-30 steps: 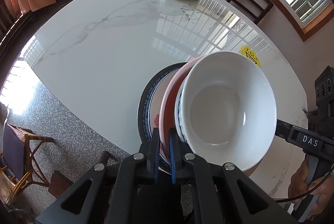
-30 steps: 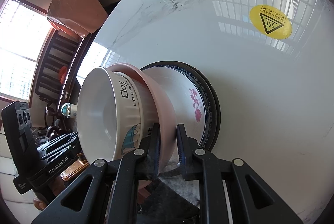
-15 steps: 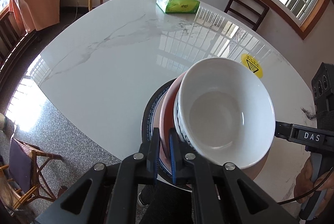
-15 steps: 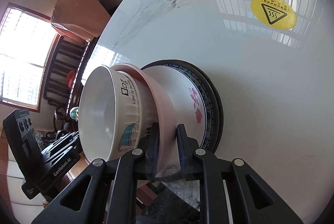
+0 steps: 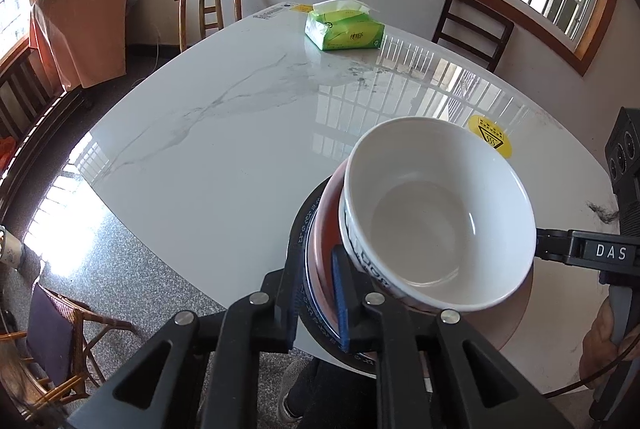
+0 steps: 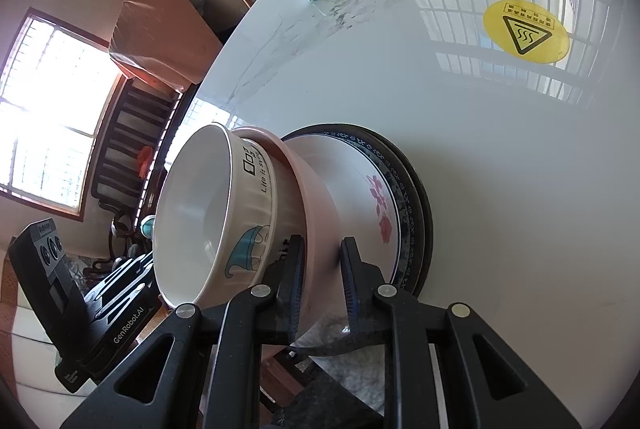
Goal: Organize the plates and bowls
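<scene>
A stack of dishes is held between both grippers above the table edge: a white bowl (image 5: 436,217) sits in a pink bowl (image 6: 308,189), on a flowered white plate (image 6: 360,185) and a dark plate (image 6: 420,189). My left gripper (image 5: 318,293) is shut on the stack's left rim, pinching the plates and pink bowl. My right gripper (image 6: 320,277) is shut on the stack's opposite rim, around the pink bowl. The right gripper also shows in the left wrist view (image 5: 576,253).
The white marble table (image 5: 224,133) carries a green tissue pack (image 5: 344,29) at the far side and a yellow warning sticker (image 6: 526,31). Wooden chairs (image 5: 210,9) stand around it. The table's near edge lies under the stack.
The stack has lifted and both wrist views have tilted up, showing more of the room. Both grips stay on the rims.
</scene>
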`<state>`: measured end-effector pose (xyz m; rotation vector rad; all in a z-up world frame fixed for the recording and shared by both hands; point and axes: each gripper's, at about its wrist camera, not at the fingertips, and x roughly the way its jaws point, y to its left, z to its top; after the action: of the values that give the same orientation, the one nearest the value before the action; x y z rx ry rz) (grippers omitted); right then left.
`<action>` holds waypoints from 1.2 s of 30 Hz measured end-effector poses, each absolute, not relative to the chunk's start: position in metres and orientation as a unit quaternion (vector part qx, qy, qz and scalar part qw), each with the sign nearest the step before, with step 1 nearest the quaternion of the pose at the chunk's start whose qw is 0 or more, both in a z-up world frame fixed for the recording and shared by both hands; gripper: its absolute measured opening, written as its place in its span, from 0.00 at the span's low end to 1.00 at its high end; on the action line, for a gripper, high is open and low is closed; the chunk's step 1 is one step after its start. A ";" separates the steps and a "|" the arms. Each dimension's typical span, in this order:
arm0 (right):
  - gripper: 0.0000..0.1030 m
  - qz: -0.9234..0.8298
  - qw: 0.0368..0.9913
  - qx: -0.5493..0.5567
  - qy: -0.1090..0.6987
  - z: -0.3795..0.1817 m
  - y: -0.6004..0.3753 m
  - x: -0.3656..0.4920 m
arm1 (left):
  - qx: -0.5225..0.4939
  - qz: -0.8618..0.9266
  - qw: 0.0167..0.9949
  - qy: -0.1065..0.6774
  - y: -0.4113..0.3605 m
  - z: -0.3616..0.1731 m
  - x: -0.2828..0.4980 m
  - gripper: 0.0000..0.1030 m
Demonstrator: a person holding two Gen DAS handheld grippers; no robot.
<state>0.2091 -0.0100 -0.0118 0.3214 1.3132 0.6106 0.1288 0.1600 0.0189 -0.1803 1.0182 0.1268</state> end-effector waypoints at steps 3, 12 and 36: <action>0.19 0.279 0.745 0.137 0.591 -0.011 -0.008 0.211 | -0.084 0.063 0.871 0.479 0.161 0.019 0.123 0.19; 0.26 0.276 0.780 0.115 0.550 0.002 -0.014 0.203 | -0.074 0.072 0.884 0.456 0.161 0.019 0.115 0.21; 0.44 0.314 0.842 0.160 0.408 0.021 -0.058 0.082 | -0.014 0.119 0.956 0.268 0.123 0.079 0.003 0.42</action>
<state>0.0824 -0.0583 0.0213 0.3374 0.8627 0.6638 0.0032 0.1232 0.0787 -0.0293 0.5441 0.2424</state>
